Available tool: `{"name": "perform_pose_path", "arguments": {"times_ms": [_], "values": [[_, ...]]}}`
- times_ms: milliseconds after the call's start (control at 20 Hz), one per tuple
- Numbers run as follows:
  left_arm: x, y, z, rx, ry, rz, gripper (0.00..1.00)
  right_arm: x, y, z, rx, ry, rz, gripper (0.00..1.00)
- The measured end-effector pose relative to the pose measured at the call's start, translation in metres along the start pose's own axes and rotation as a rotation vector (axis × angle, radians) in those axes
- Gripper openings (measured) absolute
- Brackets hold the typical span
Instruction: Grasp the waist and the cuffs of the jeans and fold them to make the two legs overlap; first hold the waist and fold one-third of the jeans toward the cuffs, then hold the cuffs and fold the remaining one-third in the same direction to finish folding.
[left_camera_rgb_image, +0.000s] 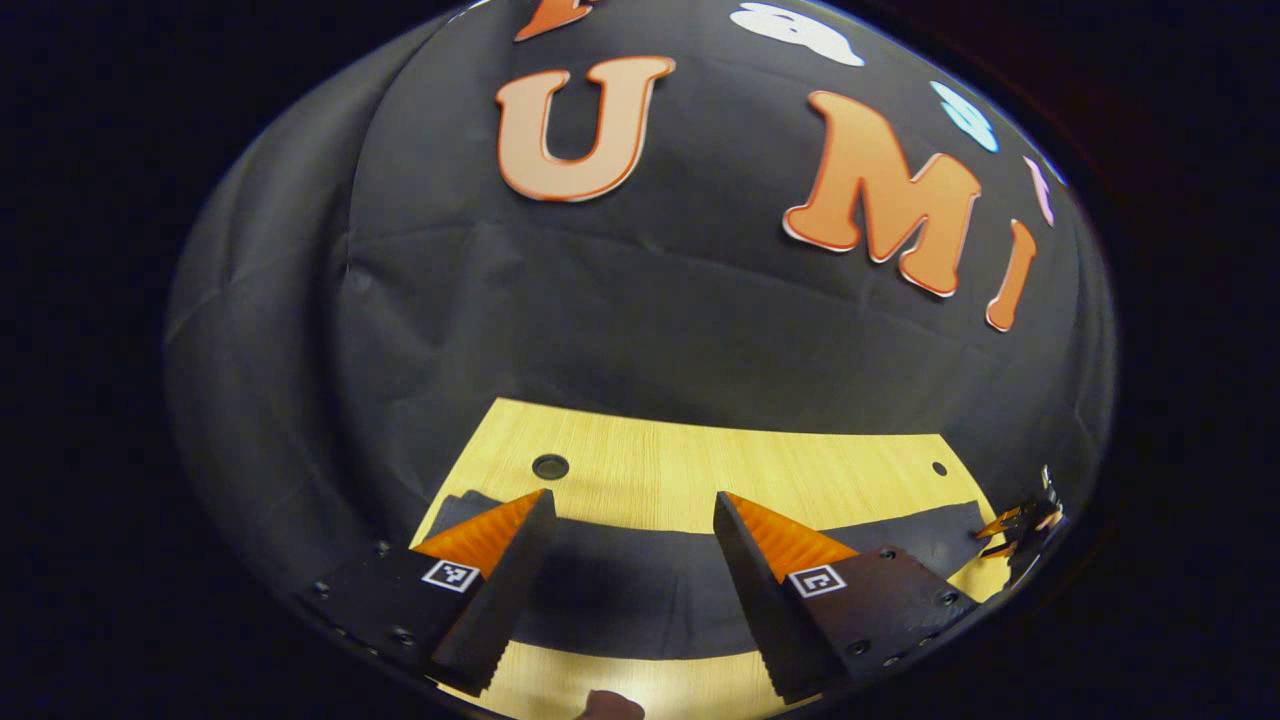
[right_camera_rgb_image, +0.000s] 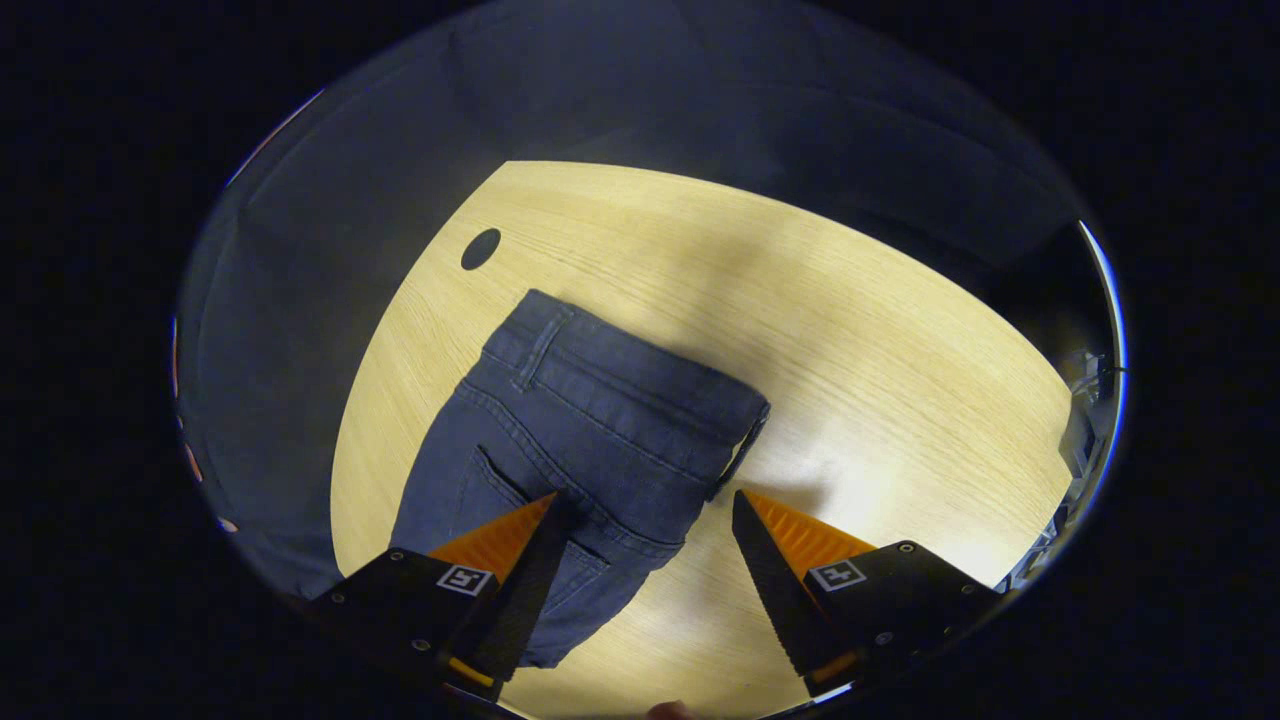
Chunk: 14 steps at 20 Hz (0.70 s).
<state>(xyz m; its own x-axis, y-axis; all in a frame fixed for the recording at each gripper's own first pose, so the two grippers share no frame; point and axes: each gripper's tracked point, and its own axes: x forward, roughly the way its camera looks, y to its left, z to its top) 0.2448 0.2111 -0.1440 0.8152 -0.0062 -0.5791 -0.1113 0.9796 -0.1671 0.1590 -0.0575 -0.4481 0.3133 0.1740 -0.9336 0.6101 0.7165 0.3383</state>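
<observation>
Tabletop (right_camera_rgb_image: 850, 330) of pale wood grain is seen with dark blue jeans (right_camera_rgb_image: 590, 420) laid flat on it, waistband toward twelve o'clock, belt loops and a back pocket stitched in view. The left gripper (left_camera_rgb_image: 632, 510) is held with fingers apart above the dark denim. The right gripper (right_camera_rgb_image: 645, 505) is likewise spread, at six o'clock of the waist. A round hole (right_camera_rgb_image: 480, 248) is seen at eleven o'clock.

We see a light wooden table (left_camera_rgb_image: 700, 470) with a soft grain. It has a round dark hole (left_camera_rgb_image: 550, 466) near one back corner and a much smaller hole (left_camera_rgb_image: 939, 468) near the other. In the right gripper view we see the same table (right_camera_rgb_image: 880, 360) and the round hole (right_camera_rgb_image: 480, 248) again. Black cloth (left_camera_rgb_image: 640, 320) hangs behind the table.
</observation>
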Motion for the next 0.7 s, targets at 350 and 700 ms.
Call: {"name": "perform_pose_path", "arguments": {"times_ms": [350, 700], "values": [[-0.049, -0.055, 0.006, 0.078, -0.088, -0.008, 0.95, 0.009, 0.001, 0.006, 0.008, -0.019, -0.006, 0.98], [-0.066, -0.108, -0.039, 0.046, -0.011, -0.048, 0.95, 0.023, 0.013, 0.011, -0.061, -0.109, 0.003, 0.41]]}}
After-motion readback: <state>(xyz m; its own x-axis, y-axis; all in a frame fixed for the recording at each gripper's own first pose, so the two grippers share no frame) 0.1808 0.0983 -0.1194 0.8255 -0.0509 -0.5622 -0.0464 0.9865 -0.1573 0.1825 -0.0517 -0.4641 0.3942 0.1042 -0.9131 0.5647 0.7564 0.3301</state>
